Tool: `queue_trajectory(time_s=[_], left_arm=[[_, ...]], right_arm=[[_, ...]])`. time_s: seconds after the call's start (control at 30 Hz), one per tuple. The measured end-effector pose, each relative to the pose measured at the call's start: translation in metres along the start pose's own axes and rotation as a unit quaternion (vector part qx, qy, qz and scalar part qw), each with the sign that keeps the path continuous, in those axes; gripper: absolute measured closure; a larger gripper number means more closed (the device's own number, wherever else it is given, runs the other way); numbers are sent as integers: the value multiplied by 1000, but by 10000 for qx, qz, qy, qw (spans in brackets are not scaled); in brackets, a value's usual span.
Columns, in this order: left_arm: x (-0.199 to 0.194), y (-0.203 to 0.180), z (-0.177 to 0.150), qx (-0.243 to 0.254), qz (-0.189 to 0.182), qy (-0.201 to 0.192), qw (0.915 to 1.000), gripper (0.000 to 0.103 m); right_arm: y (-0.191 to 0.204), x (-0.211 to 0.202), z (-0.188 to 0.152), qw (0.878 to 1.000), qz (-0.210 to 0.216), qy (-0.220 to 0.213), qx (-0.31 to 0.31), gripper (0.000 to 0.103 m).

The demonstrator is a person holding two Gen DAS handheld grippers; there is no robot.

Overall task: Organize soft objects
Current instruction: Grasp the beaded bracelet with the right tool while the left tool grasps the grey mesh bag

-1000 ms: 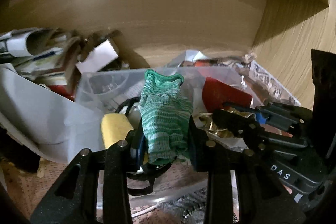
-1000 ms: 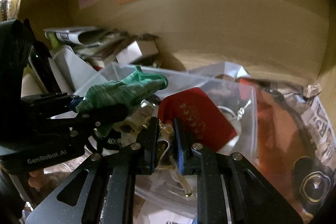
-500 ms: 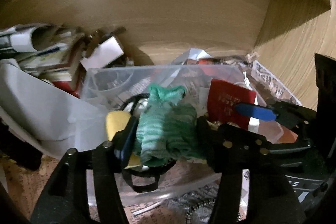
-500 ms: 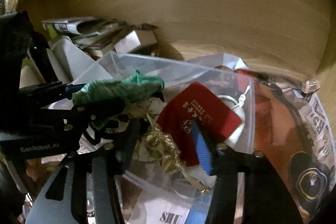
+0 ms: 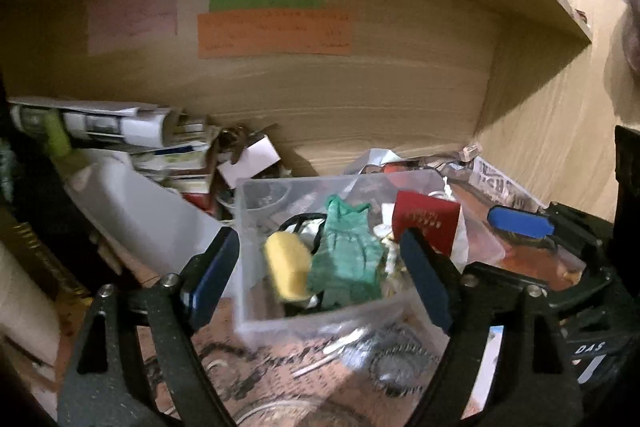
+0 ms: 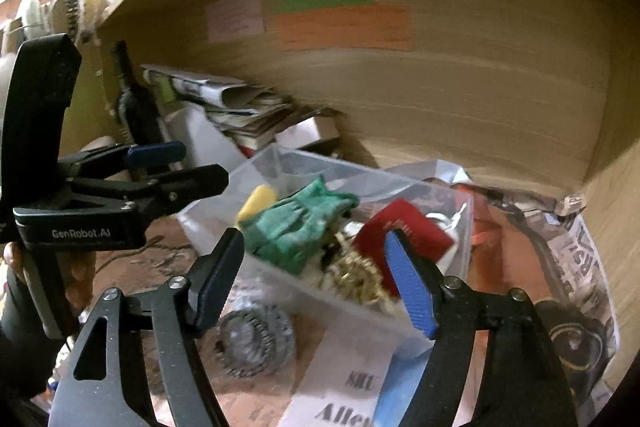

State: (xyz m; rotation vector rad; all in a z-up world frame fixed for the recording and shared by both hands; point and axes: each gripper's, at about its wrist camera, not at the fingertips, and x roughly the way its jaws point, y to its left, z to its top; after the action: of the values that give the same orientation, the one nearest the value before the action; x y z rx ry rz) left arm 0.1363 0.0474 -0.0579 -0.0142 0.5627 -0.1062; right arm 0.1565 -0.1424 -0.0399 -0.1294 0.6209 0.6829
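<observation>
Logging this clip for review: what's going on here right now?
A person with two handheld grippers is sorting soft things on a cluttered wooden shelf. Both the left gripper and right gripper are open and empty. The green knit glove lies in the clear plastic bin, next to a yellow sponge, a red card and some gold tinsel.

Both wrist cameras sit low and close, looking forward and slightly down between their own fingers into a wooden shelf bay. Each frames the clear plastic bin (image 5: 320,319) (image 6: 360,179) at lower centre and the orange note (image 5: 274,33) (image 6: 344,27) in the upper middle of the frame.
</observation>
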Motion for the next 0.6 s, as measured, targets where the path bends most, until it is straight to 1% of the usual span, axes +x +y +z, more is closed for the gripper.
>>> queue_trajectory(time_s=[0.07, 0.13, 0.3, 0.5, 0.53, 0.6], left_arm=[[-6, 2, -7, 21, 44, 10, 10000, 16], [-11, 5, -17, -17, 66, 73, 9999, 15], [-13, 13, -44, -138, 86, 382, 9991, 15], [-9, 22, -75, -323, 81, 748, 9966, 15], [-8, 24, -79, -355, 79, 779, 9963, 15], [-9, 26, -87, -429, 46, 846, 9955, 15]], right_arm=[[6, -1, -7, 10000, 86, 51, -2, 33], [12, 2, -15, 9997, 182, 140, 10, 33], [28, 15, -38, 9977, 467, 500, 17, 33], [41, 40, -57, 9934, 582, 979, -97, 33], [42, 44, -59, 9927, 588, 1051, -101, 33], [43, 52, -63, 9912, 580, 1185, -127, 39]])
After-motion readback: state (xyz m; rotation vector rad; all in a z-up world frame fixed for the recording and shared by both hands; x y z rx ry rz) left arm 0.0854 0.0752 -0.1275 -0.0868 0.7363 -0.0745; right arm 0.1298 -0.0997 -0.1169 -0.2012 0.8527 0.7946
